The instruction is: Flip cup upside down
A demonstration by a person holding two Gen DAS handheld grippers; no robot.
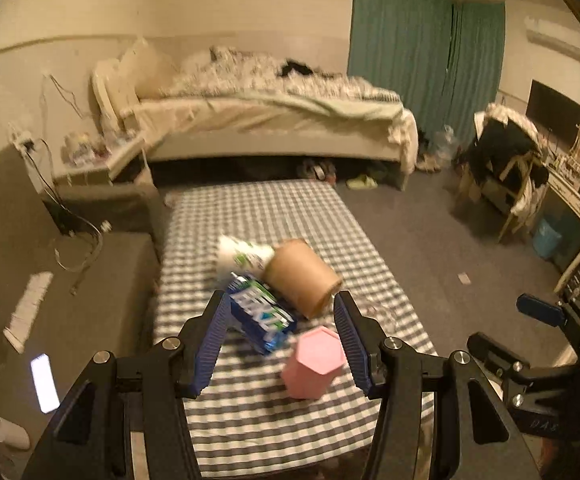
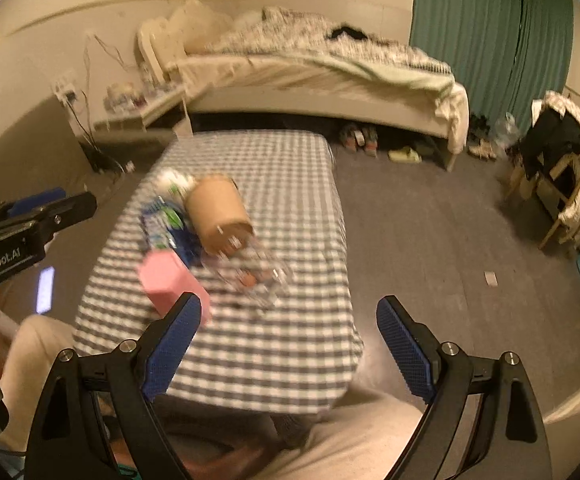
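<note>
Two hand-held grippers hover over a checked tablecloth [image 1: 250, 420], both with fingers spread wide and holding nothing. The left gripper [image 1: 280, 340] frames the pink cup [image 1: 313, 364], a hexagonal, flat-sided tumbler that stands just ahead of and slightly below its right finger, inside the gap but apparently untouched. From the right gripper [image 2: 290, 344], the same cup [image 2: 166, 280] sits ahead and to the left, just beyond its left finger. The cup looks like light, rigid plastic, smooth enough to slip, so its flat opposing faces at mid-height seem the surest place to pinch before turning it over; motion blur leaves it unclear whether the visible flat pink top is a closed base or a lid. Beyond the cup lie a brown cardboard tube [image 1: 303, 276], tipped on its side, a blue-and-green packet [image 1: 262, 316] and a white paper cup [image 1: 242, 256], crowding the far side. Only the right wrist view shows a crumpled clear plastic item [image 2: 258, 276] right of the cup, and the person's light trousers [image 2: 349, 440] below; the left view alone shows a lit phone [image 1: 44, 382] far to the left.
</note>
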